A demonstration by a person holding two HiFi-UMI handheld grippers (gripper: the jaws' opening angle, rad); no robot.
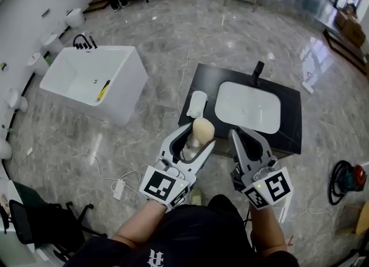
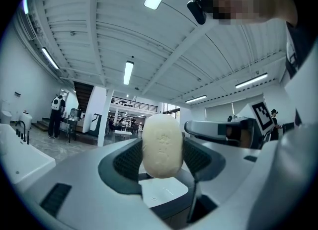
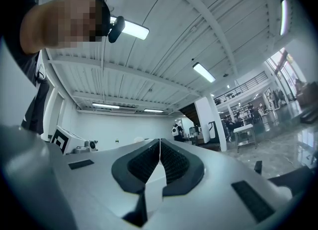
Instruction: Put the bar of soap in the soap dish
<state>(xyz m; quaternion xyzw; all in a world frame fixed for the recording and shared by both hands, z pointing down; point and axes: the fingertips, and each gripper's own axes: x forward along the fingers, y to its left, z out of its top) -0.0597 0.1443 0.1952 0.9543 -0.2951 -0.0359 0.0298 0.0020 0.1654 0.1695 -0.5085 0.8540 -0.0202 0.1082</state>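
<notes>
Left tongs (image 1: pixel 199 140) pinch the bar of soap (image 2: pixel 162 145) so I can drop it in the soap dish (image 1: pixel 197 104) just ahead; right tongs (image 3: pixel 159 162) pressed together, empty.

No word or number can be read anywhere. The bar of soap (image 2: pixel 162 146) bears a faint embossed mark, too soft to make out. The left gripper (image 1: pixel 200 135) and right gripper (image 1: pixel 239 136) carry only black-and-white square markers (image 1: pixel 159 184), without letters. A white print on the person's dark shirt (image 1: pixel 190 234) is cut off by the picture's edge.
</notes>
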